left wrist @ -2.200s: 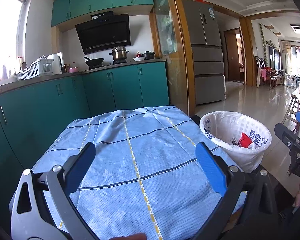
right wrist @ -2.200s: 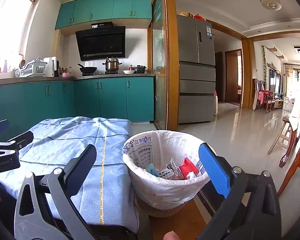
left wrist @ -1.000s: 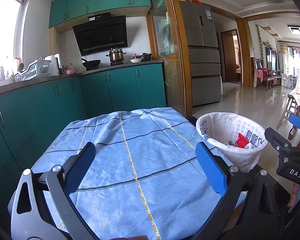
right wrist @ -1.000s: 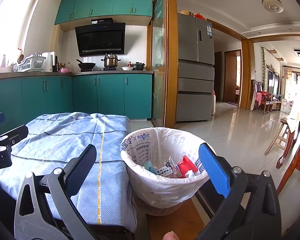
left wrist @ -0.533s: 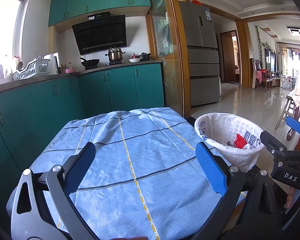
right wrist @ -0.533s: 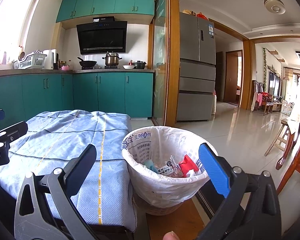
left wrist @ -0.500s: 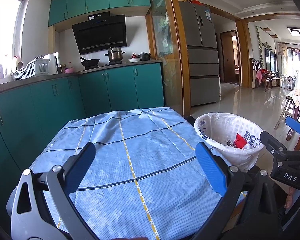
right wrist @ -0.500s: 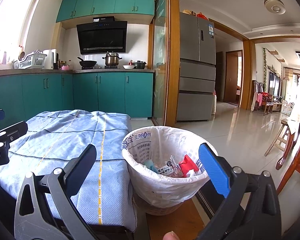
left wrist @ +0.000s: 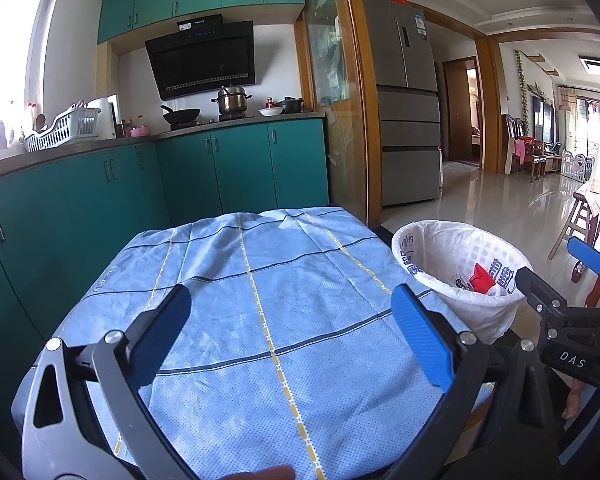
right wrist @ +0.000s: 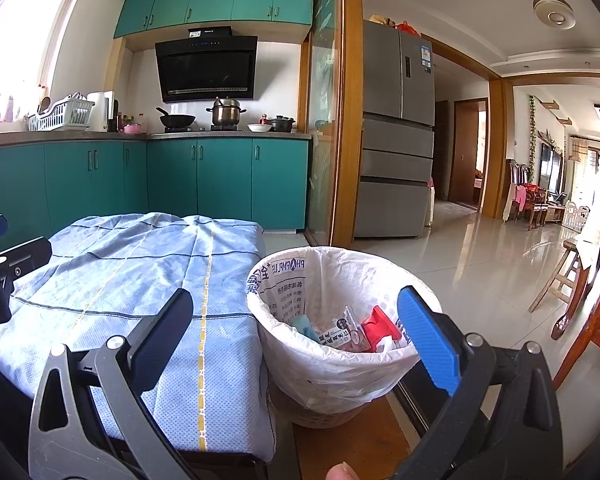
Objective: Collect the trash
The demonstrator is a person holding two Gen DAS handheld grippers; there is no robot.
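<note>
Right gripper point(left wrist: 556, 280) nearer the trash bin point(left wrist: 460, 276), both views apparently tilted slightly upward

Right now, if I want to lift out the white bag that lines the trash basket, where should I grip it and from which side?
Probably grip the folded-over rim of the white bag on the near side, coming from above with the right gripper, which is open and closest. There the plastic drapes loosely outside the trash basket, so one finger can slip under it. The wrappers inside stay untouched.

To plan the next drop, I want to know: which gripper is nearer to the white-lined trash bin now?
Right. The right gripper is open directly before the trash bin; the left gripper, open too, is over the blue tablecloth beside it.
</note>
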